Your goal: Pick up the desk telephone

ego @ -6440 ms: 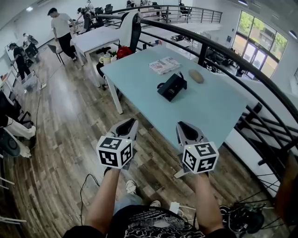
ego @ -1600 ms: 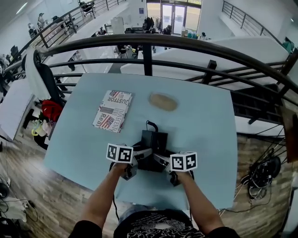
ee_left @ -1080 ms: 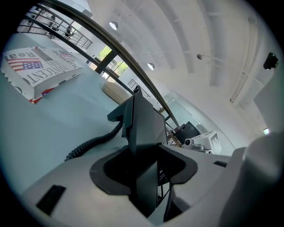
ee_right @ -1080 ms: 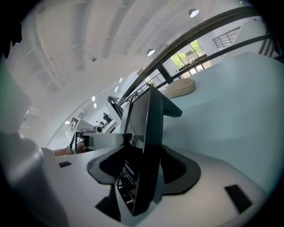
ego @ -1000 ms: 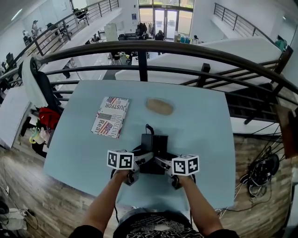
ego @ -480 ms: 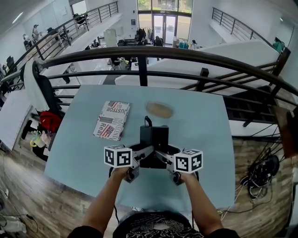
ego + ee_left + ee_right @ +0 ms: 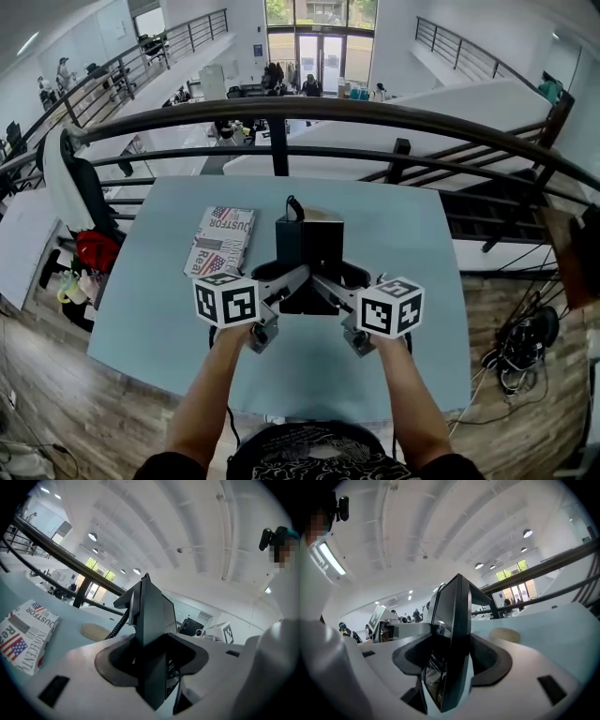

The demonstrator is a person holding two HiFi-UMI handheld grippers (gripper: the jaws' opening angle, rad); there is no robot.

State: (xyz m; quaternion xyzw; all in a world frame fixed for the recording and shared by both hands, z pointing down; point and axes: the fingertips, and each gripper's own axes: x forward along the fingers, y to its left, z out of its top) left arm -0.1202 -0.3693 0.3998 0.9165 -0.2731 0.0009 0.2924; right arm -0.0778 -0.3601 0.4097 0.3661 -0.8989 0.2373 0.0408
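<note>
The black desk telephone hangs above the light blue table, tipped up on edge, its coiled cord trailing down. My left gripper is shut on its left side and my right gripper on its right side. In the left gripper view the telephone stands as a thin dark slab clamped between the pale jaws of the left gripper. The right gripper view shows the same from the other side, with the telephone pinched in the right gripper.
A printed booklet lies on the table left of the telephone. A tan oval pad rests farther back, hidden behind the telephone in the head view. A dark railing runs along the table's far edge.
Both grippers have risen together with the telephone between them. It has come off the table and stands steeper, now covering the tan pad in the head view.
</note>
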